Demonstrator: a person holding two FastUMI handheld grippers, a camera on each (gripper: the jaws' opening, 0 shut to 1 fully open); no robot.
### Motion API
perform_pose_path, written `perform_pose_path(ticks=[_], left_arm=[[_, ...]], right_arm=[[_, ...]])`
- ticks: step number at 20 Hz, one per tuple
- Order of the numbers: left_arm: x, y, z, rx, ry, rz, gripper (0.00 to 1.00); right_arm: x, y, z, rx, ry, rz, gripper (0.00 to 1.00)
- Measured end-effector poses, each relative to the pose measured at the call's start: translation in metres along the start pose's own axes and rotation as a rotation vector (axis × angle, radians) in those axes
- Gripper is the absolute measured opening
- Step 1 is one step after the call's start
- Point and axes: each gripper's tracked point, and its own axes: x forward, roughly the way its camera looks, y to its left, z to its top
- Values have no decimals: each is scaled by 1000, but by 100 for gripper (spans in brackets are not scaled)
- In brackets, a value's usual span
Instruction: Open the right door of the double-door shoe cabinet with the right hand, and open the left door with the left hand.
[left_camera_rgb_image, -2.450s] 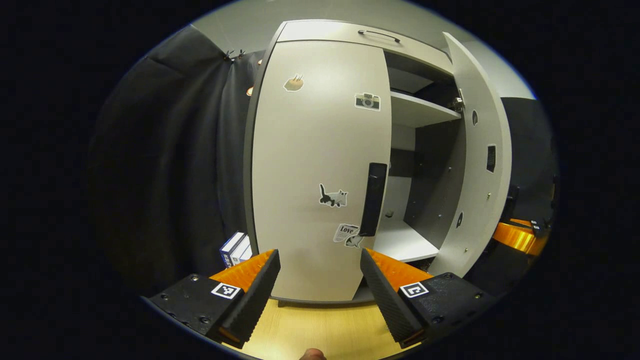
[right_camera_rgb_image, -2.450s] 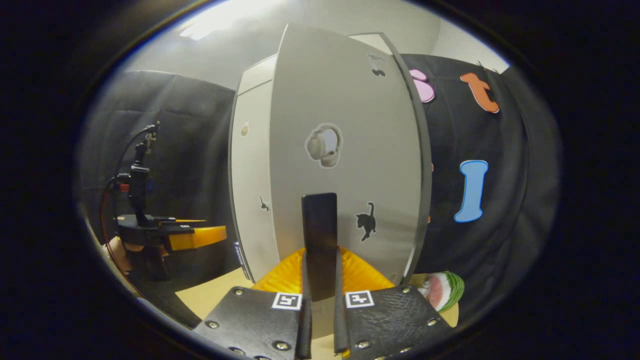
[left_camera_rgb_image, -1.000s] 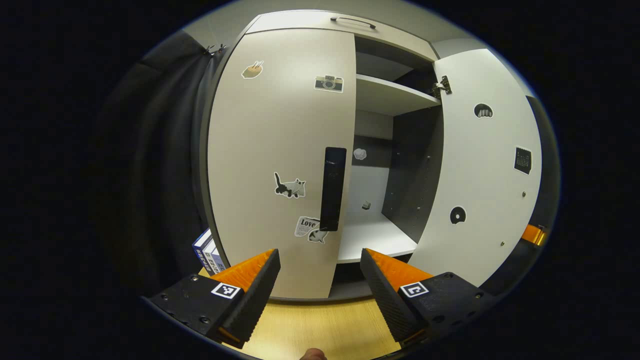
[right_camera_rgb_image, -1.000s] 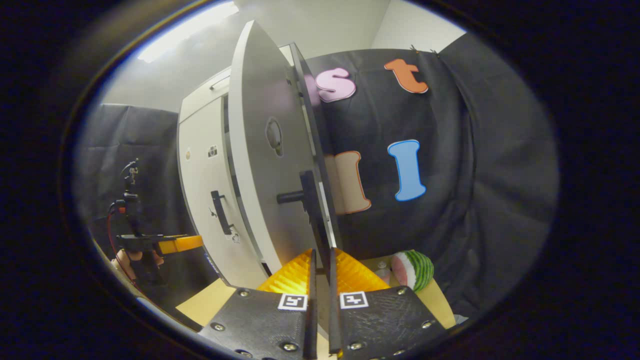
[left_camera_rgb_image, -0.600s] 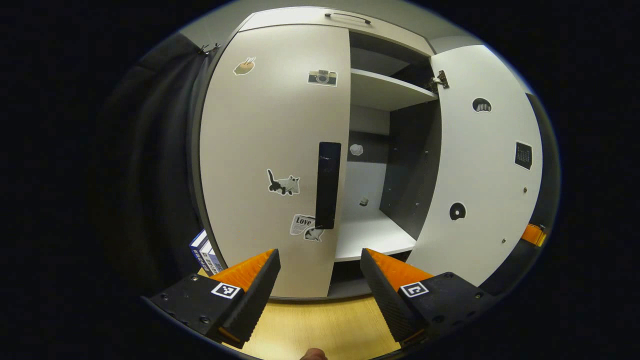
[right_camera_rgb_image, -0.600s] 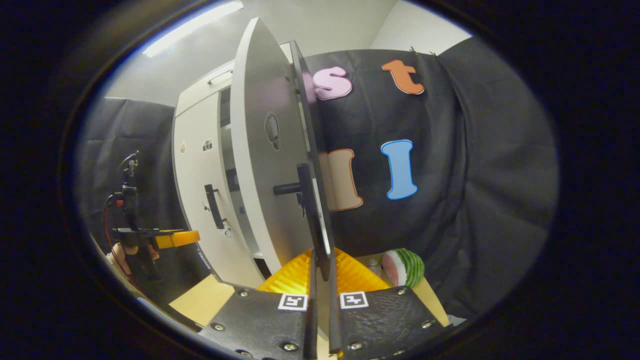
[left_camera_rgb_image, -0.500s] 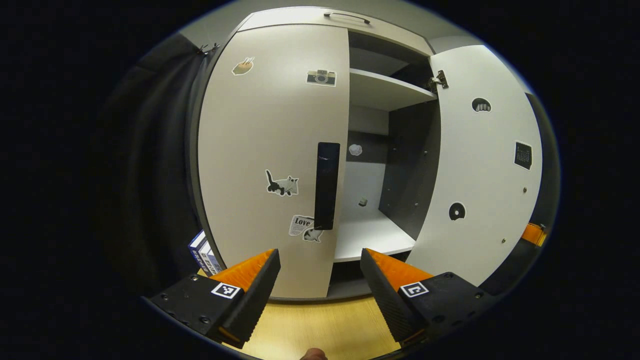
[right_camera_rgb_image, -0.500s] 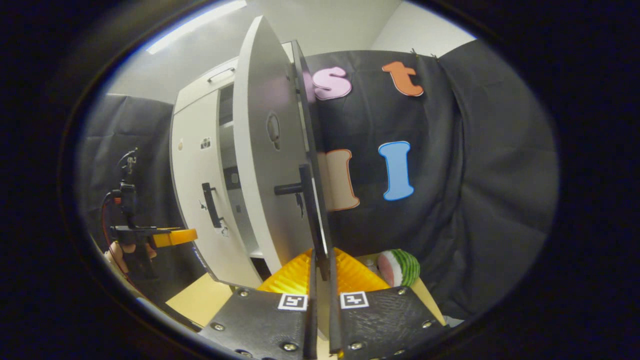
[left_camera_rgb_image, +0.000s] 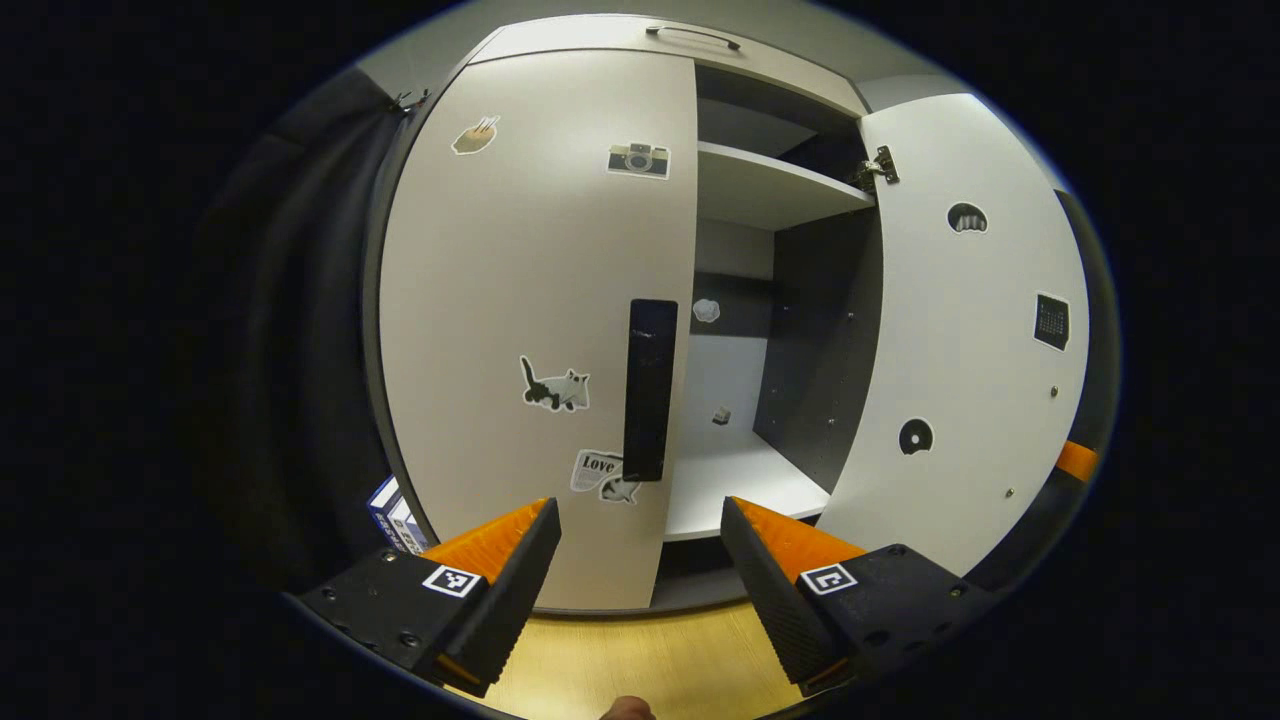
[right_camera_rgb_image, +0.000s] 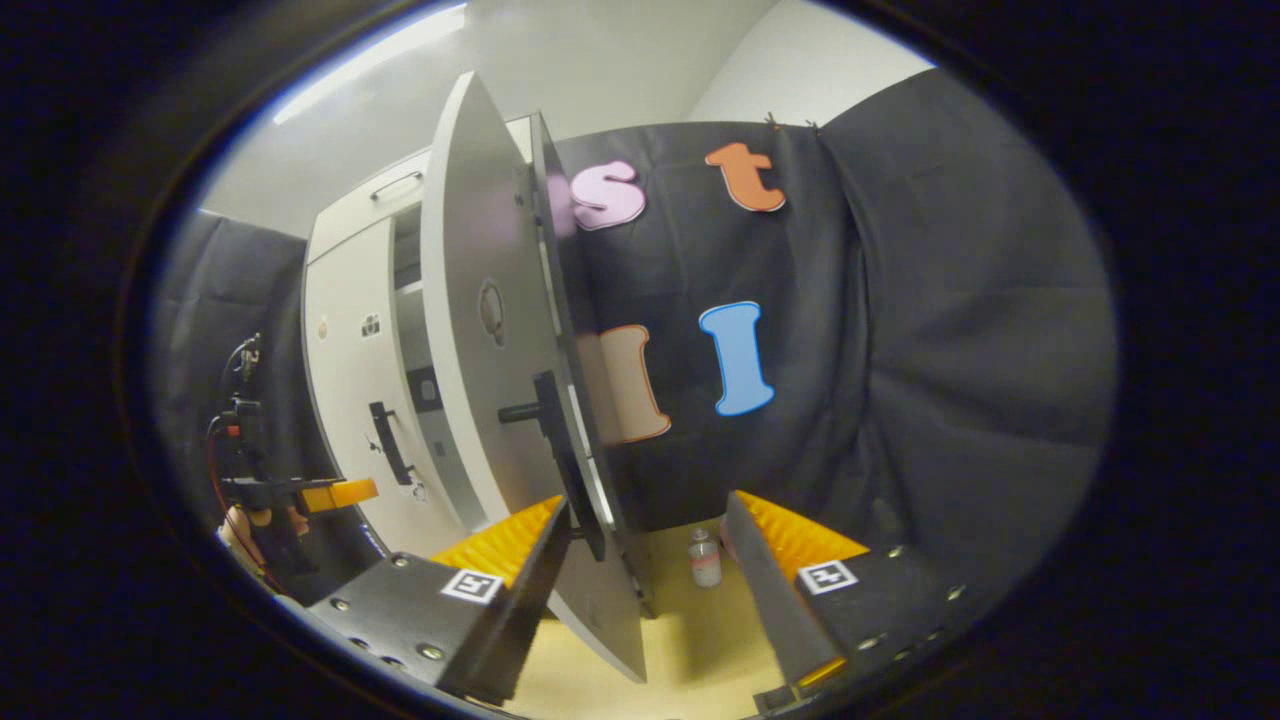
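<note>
Standing wide open, the right door (left_camera_rgb_image: 960, 330) looks done; the right gripper (right_camera_rgb_image: 645, 545) gapes beside its handle (right_camera_rgb_image: 555, 440), gripping nothing. The left door (left_camera_rgb_image: 530, 330) is shut; the left gripper (left_camera_rgb_image: 640, 545), spread and empty, faces its handle (left_camera_rgb_image: 648, 388).

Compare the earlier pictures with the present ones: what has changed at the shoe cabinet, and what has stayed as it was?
The right door swung from part open to wide open. The right gripper, earlier clamped on the right door's handle, has let go and now stands open. The left door stays closed, its handle untouched; the left gripper remains open, short of it.
</note>
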Motion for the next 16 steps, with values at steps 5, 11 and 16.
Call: perform_pose_path(ticks=[5,11,16], left_arm=[[28,4,15,28,-31,17,100],[58,14,25,44,-48,47,100],[76,15,36,43,-73,53,97]], right_arm=[[-17,-19,3,1,-20,-68,98],[-22,-33,1,-8,-9,-127,98],[-21,-36,-4,-11,6,-148,98]])
